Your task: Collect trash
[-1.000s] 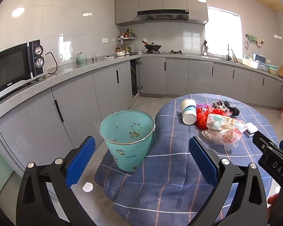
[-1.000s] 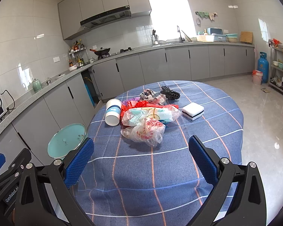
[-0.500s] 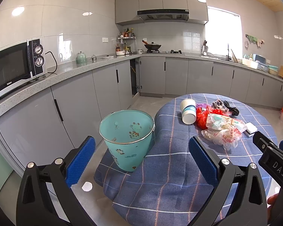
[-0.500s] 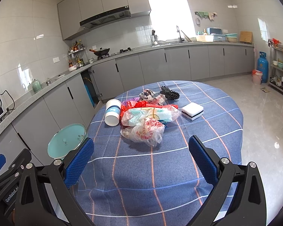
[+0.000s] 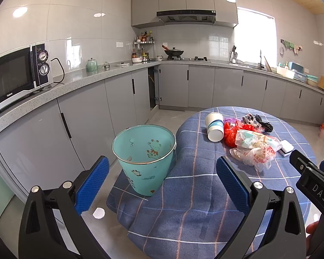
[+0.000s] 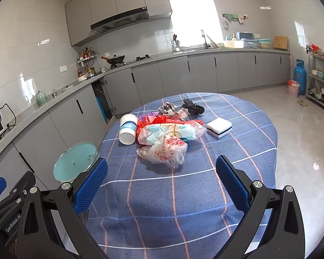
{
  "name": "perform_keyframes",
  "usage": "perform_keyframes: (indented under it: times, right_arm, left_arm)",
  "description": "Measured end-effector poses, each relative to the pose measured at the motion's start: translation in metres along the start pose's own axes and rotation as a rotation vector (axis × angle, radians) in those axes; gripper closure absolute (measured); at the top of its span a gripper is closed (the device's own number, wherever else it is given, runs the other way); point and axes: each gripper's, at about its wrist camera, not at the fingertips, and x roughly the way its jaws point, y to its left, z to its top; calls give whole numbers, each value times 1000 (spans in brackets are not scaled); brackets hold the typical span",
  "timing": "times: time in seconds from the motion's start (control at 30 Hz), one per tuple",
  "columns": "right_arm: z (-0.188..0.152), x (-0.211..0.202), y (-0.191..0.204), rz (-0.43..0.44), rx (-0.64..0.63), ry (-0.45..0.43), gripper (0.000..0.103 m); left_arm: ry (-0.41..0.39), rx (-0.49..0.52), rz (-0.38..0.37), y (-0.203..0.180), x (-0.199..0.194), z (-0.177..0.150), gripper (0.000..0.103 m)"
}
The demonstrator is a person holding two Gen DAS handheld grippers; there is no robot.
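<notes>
Both tools hang wide apart and empty: the left gripper [image 5: 162,179] faces the teal bin [image 5: 144,157] standing on the floor against the table's edge, and the right gripper [image 6: 162,179] faces the trash pile [image 6: 166,138] on the checked tablecloth [image 6: 183,194]. The pile lies straight ahead of the right gripper, its nearest piece a crumpled clear bag [image 6: 164,151]. A tipped paper cup [image 6: 127,129], its long axis running toward the viewer, lies at the pile's bin-side edge; the right gripper looks the nearer.
</notes>
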Motion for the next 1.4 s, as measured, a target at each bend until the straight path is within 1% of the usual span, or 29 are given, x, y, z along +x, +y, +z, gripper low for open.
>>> perform_keyframes:
  times: [0.13, 0.37, 0.43, 1.13, 1.2, 1.4]
  right_arm:
    - [1, -1, 0, -2, -2, -6, 4]
    - [2, -4, 5, -32, -34, -28, 4]
    - [2, -4, 6, -34, -39, -28, 4]
    - [3, -3, 7, -35, -45, -28, 4]
    - [3, -3, 6, -34, -45, -26, 4]
    - [2, -2, 6, -32, -46, -21, 4]
  left_arm:
    - [2, 0, 2, 2, 1, 1, 6]
    - [-2, 8, 21, 1, 3, 1, 6]
    - [-1, 1, 22, 8, 1, 3, 6]
    - [-2, 4, 19, 15, 2, 6, 6]
    - [-1, 3, 20, 9, 1, 3, 6]
    - [-1, 4, 20, 9, 1, 3, 6]
